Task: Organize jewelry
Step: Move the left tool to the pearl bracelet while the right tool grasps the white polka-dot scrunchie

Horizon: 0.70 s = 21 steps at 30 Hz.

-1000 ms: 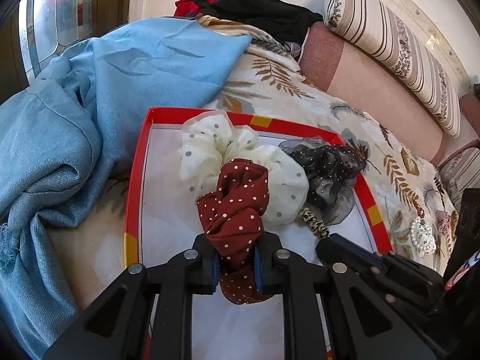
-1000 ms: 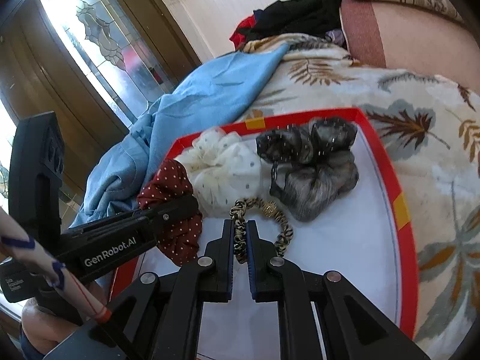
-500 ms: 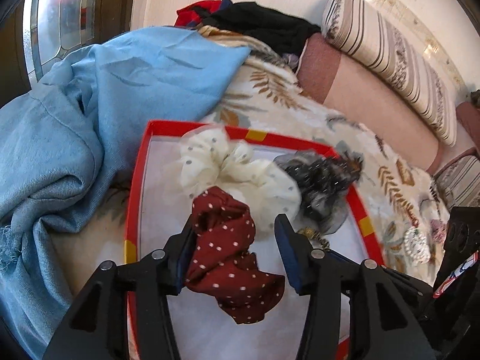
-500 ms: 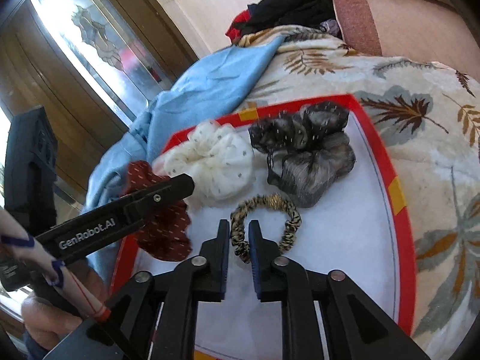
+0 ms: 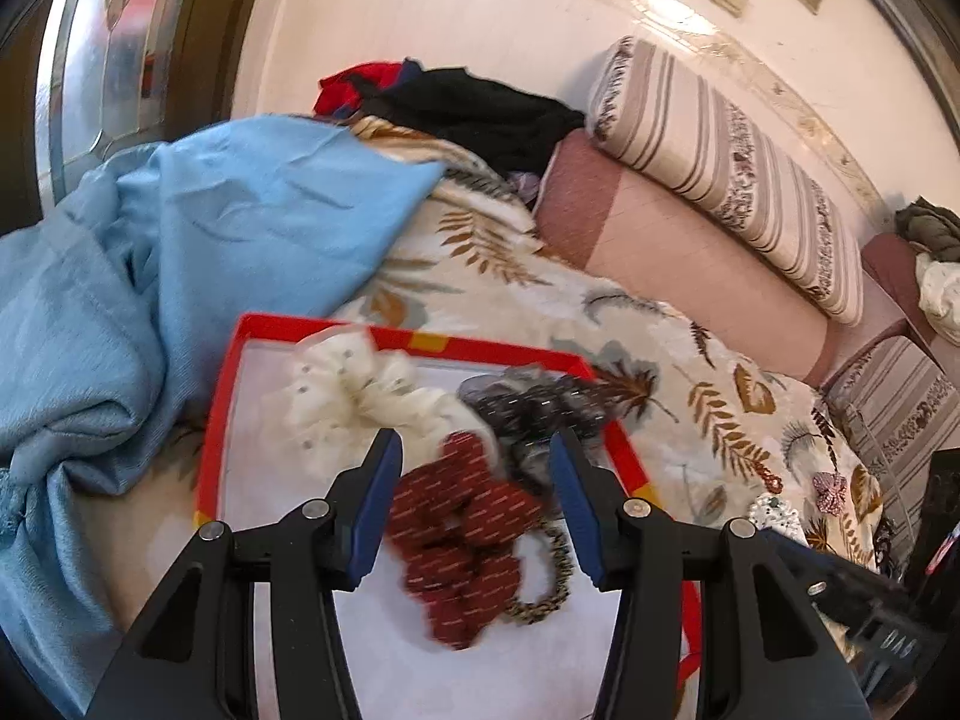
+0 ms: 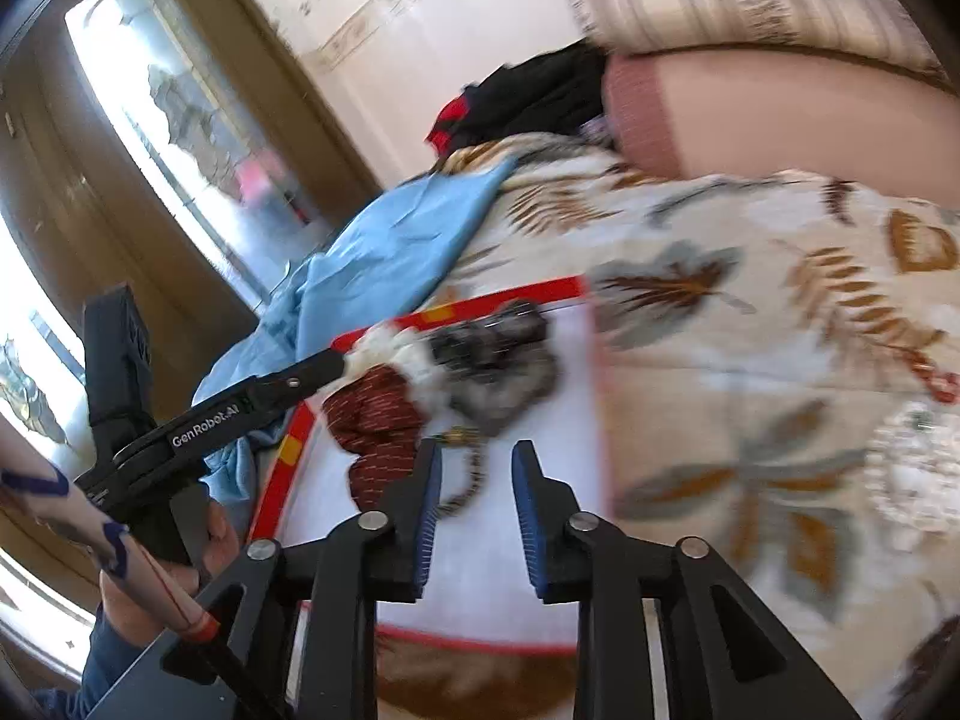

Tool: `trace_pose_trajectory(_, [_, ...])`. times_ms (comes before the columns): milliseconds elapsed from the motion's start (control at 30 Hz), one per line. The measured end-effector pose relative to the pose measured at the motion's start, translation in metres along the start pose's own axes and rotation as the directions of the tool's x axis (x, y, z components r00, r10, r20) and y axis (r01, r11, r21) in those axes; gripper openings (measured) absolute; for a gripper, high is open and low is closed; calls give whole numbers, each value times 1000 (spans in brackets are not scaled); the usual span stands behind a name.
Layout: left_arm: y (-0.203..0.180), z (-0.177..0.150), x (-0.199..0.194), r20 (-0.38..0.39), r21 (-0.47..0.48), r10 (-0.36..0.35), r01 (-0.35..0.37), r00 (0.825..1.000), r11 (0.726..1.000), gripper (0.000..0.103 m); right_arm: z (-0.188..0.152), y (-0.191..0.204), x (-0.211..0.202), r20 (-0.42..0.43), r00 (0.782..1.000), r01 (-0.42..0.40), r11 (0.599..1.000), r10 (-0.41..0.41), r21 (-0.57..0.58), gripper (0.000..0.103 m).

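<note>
Left wrist view: dark red dotted scrunchie lies free at lower centre on the white floor of the red-rimmed tray, beside a leopard hair tie, below the cream scrunchie and grey scrunchie. Left tongs stand about half open, holding nothing. Right wrist view: right tongs are opening, empty, the hair tie just beyond them. Placing step appears complete; next move likely calls for reaching the ornaments on the bedspread at lower right.

Right wrist view motion-blurred; leopard hair tie partly hidden behind right tool
</note>
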<state>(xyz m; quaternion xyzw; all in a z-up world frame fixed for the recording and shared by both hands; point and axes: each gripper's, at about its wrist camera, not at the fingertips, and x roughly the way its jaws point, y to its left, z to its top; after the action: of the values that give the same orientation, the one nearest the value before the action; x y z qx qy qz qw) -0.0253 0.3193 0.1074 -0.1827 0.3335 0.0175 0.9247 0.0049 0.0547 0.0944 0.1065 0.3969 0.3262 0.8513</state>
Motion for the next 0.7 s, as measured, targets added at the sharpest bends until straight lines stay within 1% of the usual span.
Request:
trace_pose_trajectory(133, [-18, -2, -1, 21, 30, -21, 21, 1000, 999, 52, -5, -43, -44, 46, 996, 70, 996, -72, 52, 32])
trace_pose_trajectory(233, [-31, -6, 2, 22, 59, -30, 29, 999, 998, 53, -10, -87, -77, 93, 985, 133, 984, -145, 123, 34])
trace_pose_trajectory(300, [-45, -11, 5, 14, 91, -37, 35, 999, 995, 53, -16, -120, -96, 119, 973, 174, 966, -199, 193, 34])
trace_pose_trajectory(367, [-61, -17, 8, 7, 129, -43, 41, 999, 991, 53, -22, -153, -110, 130, 963, 194, 942, -236, 273, 34])
trace_pose_trajectory(433, [-77, -24, 12, -6, 170, -53, 53, 999, 984, 53, -27, -179, -118, 114, 955, 222, 916, -273, 335, 34])
trace_pose_trajectory(467, [-88, -28, 15, -13, 197, -56, 57, 998, 979, 53, -29, -191, -122, 100, 953, 231, 899, -286, 371, 34])
trace_pose_trajectory(567, [-113, -39, 21, -32, 248, -71, 76, 997, 966, 53, -35, -210, -133, 103, 956, 206, 879, -274, 429, 34])
trace_pose_trajectory(700, [-142, -55, 30, -77, 288, -102, 121, 992, 950, 53, -38, -216, -136, 92, 956, 210, 868, -279, 449, 34])
